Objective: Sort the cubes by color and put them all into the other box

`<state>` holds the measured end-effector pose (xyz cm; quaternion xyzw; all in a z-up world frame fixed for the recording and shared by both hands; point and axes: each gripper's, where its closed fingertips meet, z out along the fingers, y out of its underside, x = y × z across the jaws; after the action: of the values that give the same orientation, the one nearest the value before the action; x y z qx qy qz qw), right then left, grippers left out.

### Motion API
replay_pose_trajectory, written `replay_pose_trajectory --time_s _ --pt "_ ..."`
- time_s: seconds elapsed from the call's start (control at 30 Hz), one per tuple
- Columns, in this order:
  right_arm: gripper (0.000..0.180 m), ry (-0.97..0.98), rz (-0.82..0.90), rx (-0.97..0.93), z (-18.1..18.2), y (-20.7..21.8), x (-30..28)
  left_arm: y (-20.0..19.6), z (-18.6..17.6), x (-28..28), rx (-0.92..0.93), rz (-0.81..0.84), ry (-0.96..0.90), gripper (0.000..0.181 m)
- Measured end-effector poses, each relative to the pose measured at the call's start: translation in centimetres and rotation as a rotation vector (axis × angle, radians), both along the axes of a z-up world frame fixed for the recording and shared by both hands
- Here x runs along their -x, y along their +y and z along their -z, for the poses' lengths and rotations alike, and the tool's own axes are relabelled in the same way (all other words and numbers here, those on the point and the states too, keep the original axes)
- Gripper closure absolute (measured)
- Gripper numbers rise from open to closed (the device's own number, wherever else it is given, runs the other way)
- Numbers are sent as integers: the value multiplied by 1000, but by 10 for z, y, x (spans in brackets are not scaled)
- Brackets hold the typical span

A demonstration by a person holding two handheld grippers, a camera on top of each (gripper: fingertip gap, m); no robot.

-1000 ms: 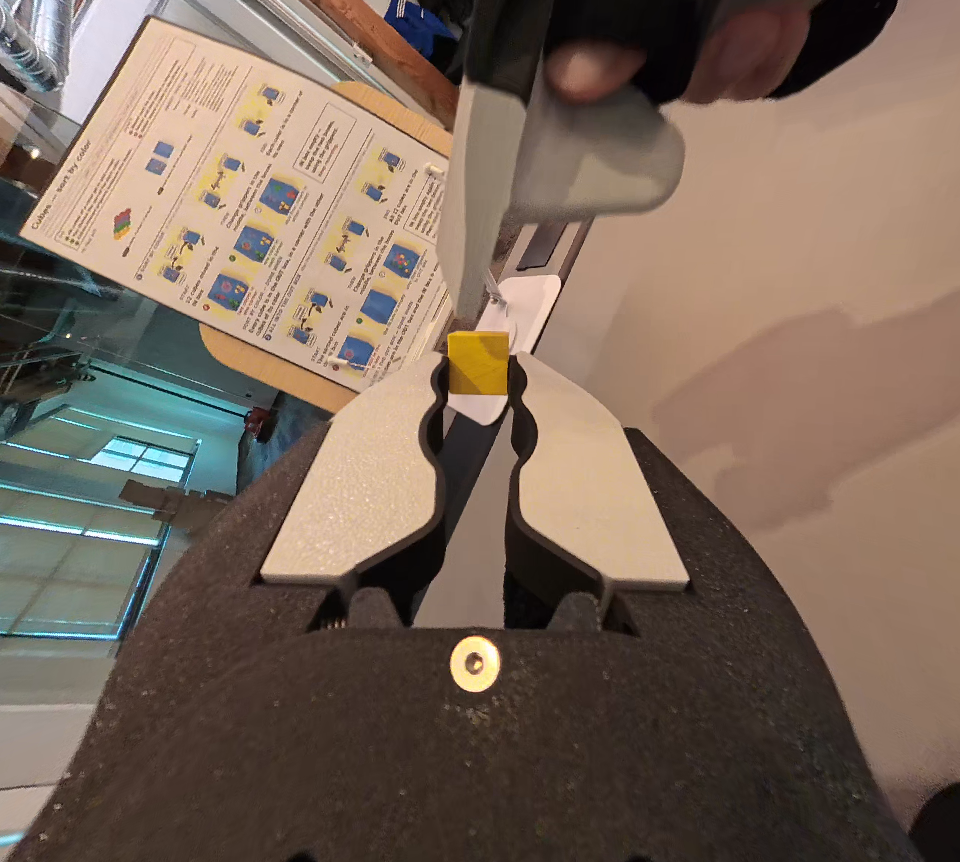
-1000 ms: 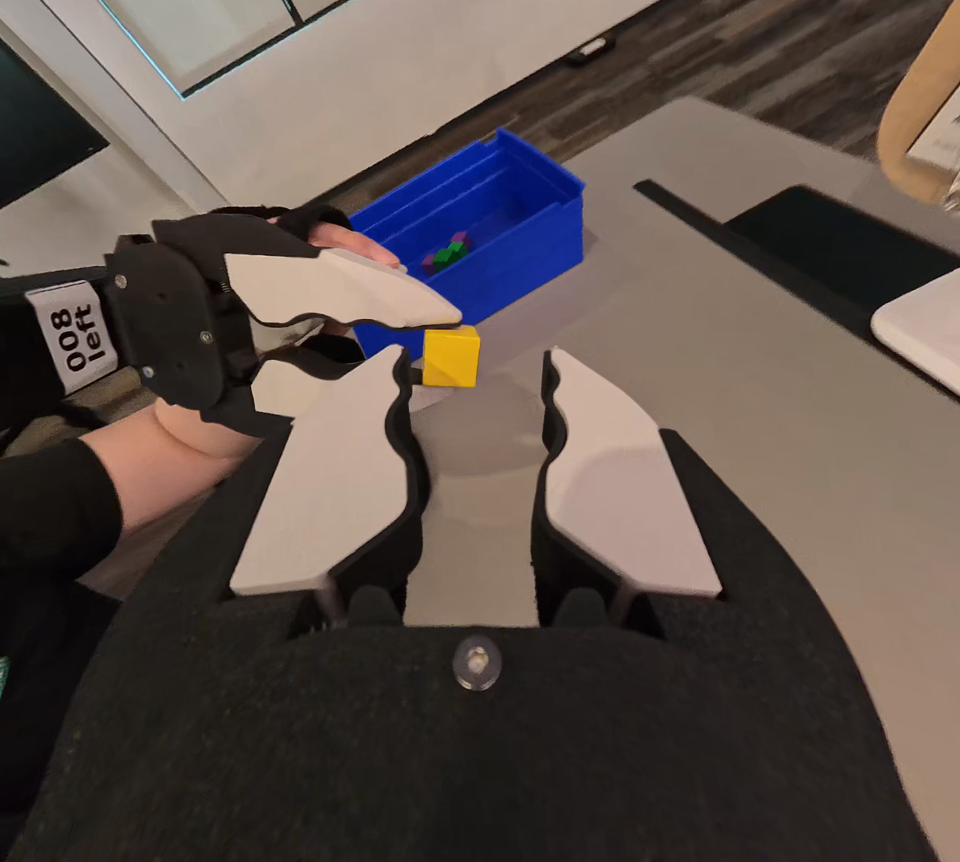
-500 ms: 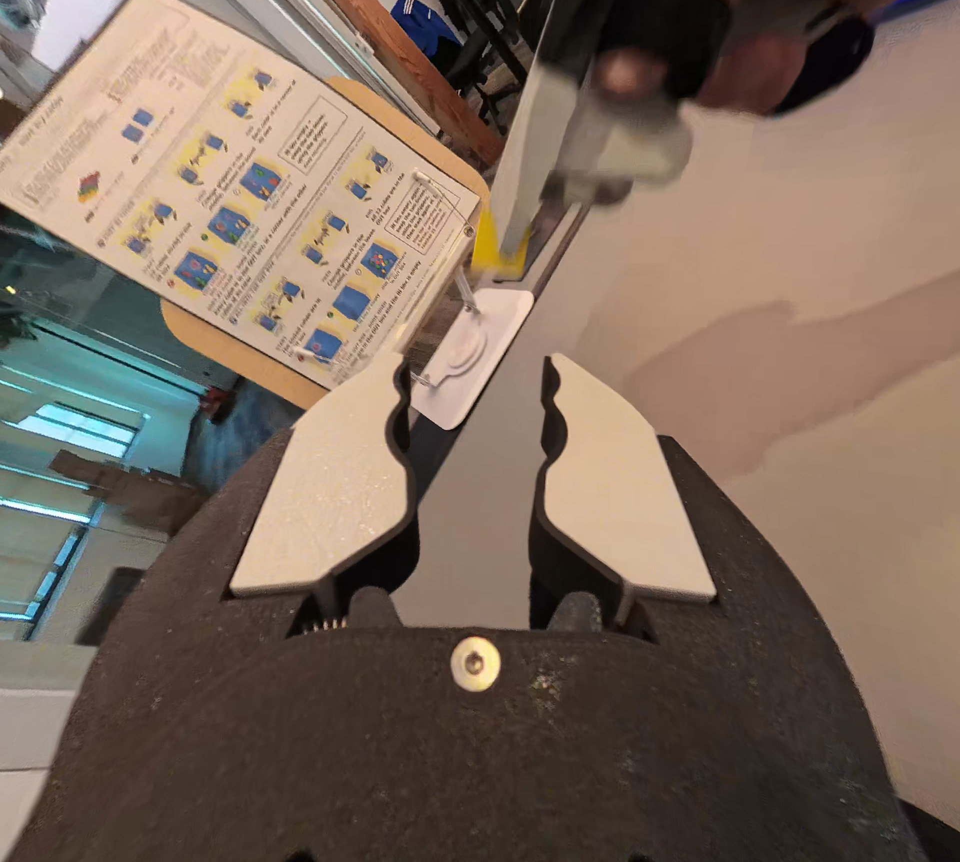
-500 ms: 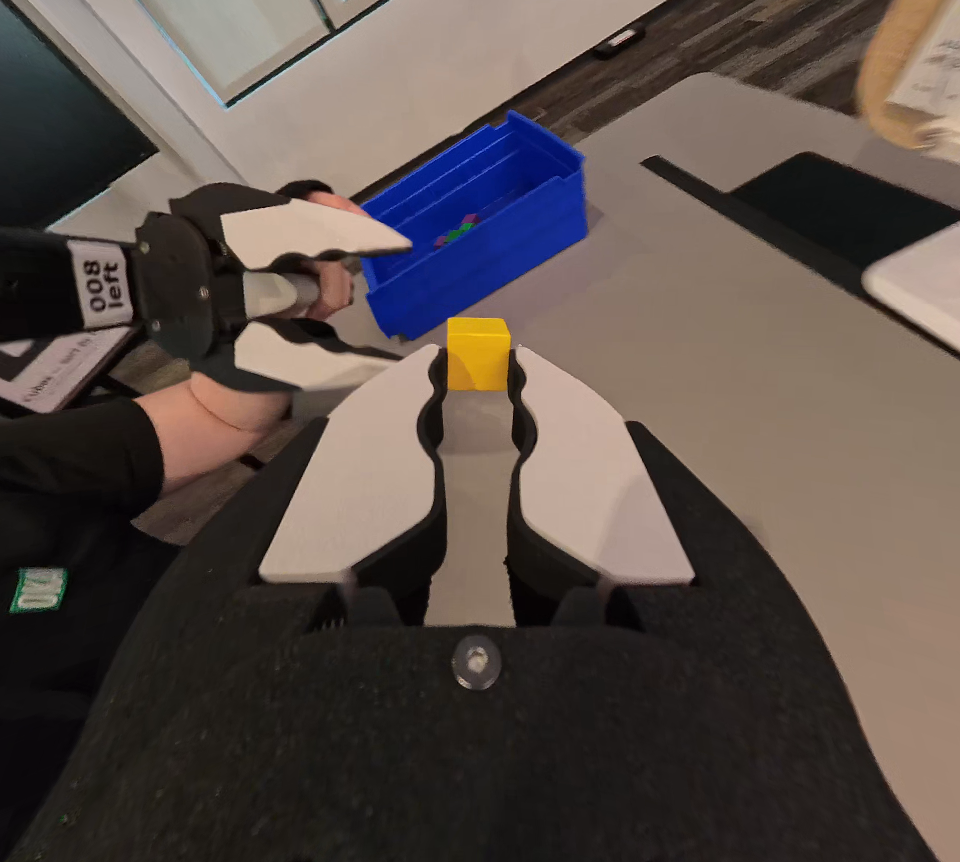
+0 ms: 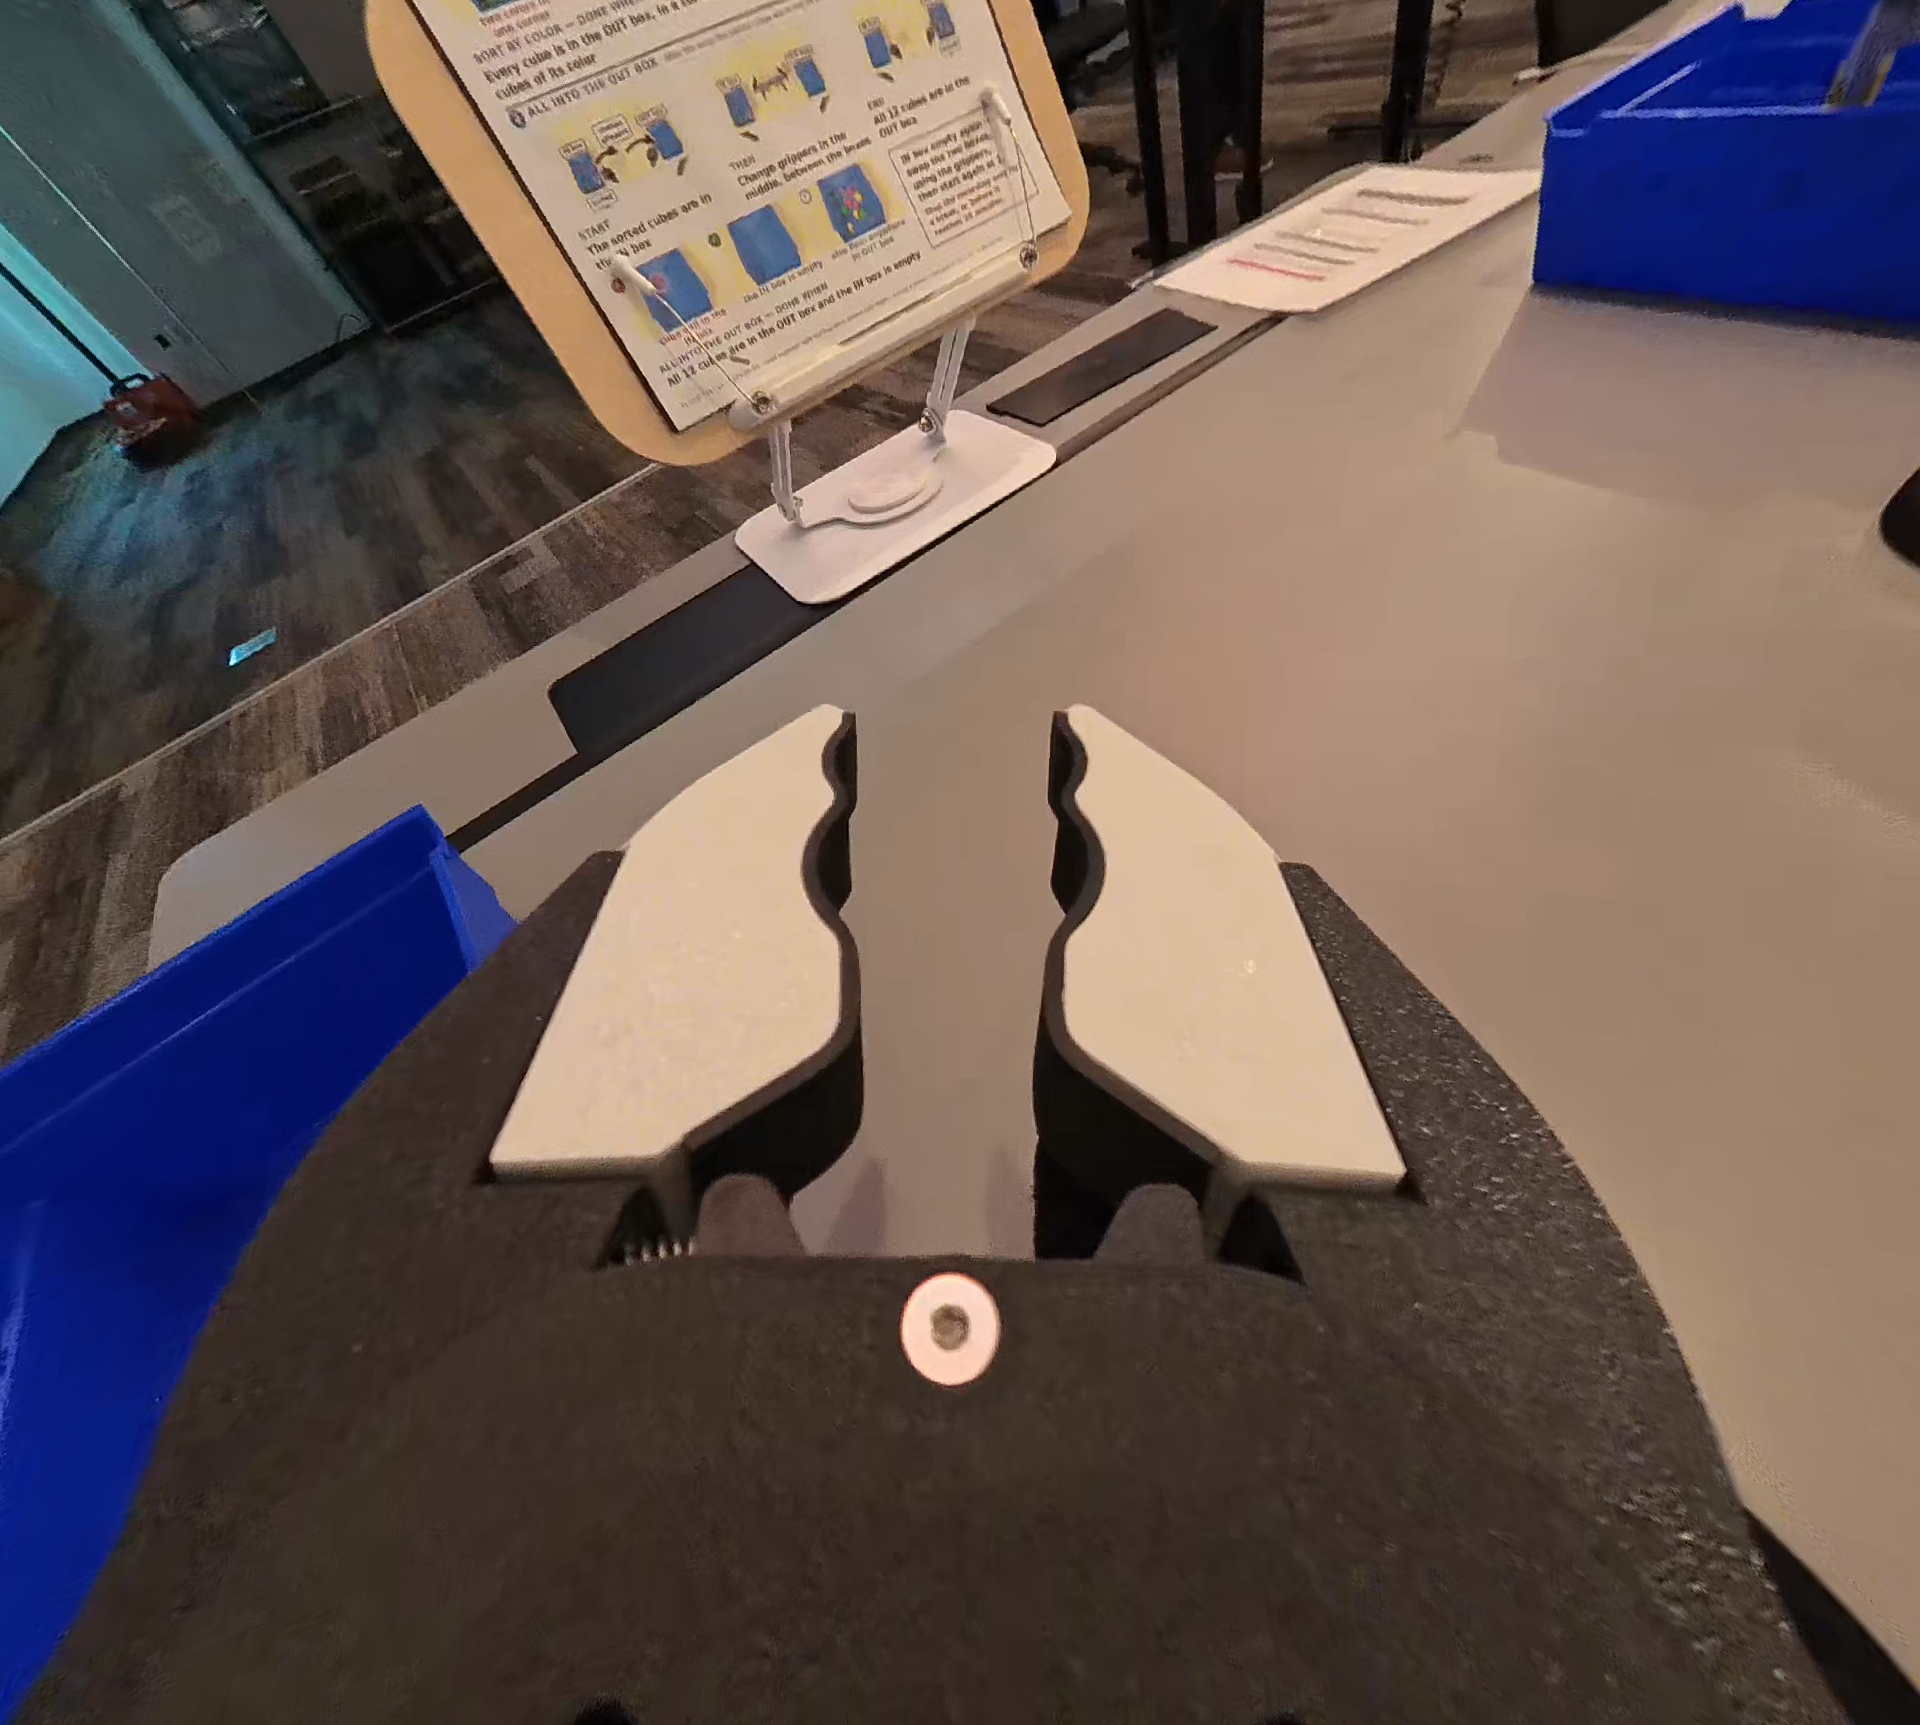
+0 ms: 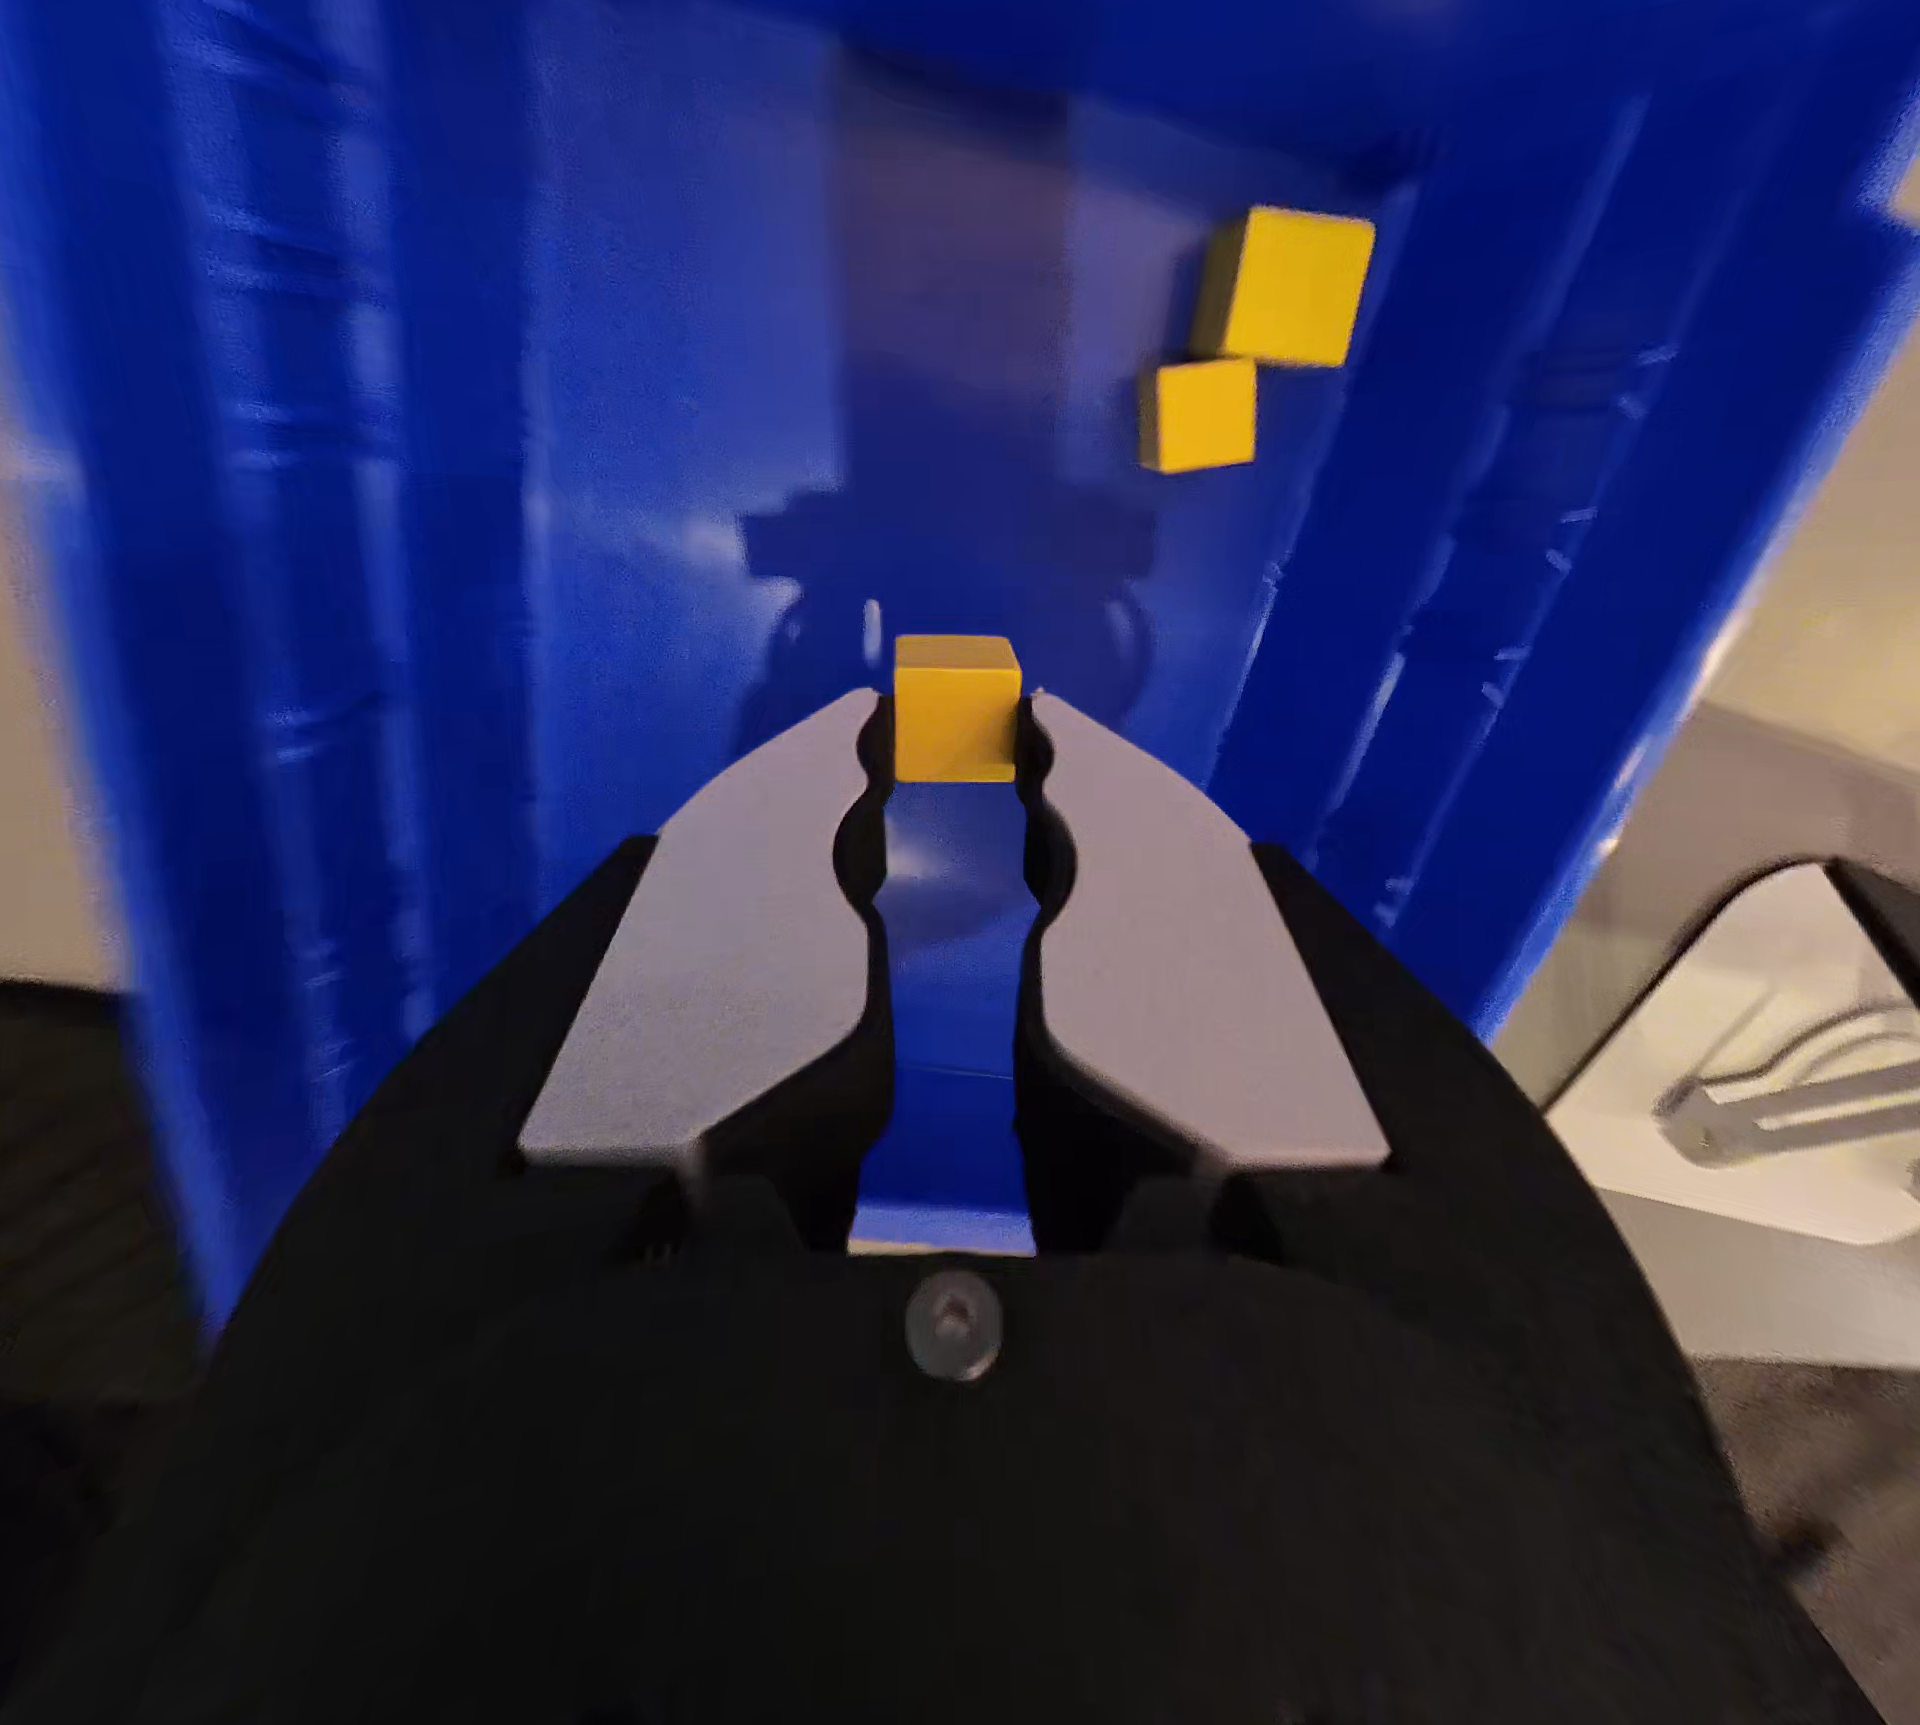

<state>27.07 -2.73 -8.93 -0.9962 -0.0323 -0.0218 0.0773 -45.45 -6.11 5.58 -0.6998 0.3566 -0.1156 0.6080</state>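
right wrist view: 3 yellow cubes (image 6: 955,711), 1 in right hand-held gripper (image 6: 953,709).

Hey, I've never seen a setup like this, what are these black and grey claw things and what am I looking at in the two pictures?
These are two hand-held grippers, one in each of a person's hands, each with a camera looking forward along its two grey fingers.

The left wrist view shows the left gripper, open and empty, above a grey table. On the table stand an instruction sheet on a stand, a loose paper, and blue boxes: one at the near left, one at the far right.

The right wrist view shows the right gripper, shut on a yellow cube, pointing down into a blue box. Two more yellow cubes lie together on its floor at the right. This view is blurred.
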Motion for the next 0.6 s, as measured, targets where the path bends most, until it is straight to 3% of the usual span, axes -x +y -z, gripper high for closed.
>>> replay_pose_trajectory --time_s 0.17,0.6 --pt "158 -87 -9 117 46 3 -36 -4 -9 -9 -13 -25 28 147" --pt "154 -125 -21 -36 51 42 -57 -21 -19 -40 -40 -13 131 146"
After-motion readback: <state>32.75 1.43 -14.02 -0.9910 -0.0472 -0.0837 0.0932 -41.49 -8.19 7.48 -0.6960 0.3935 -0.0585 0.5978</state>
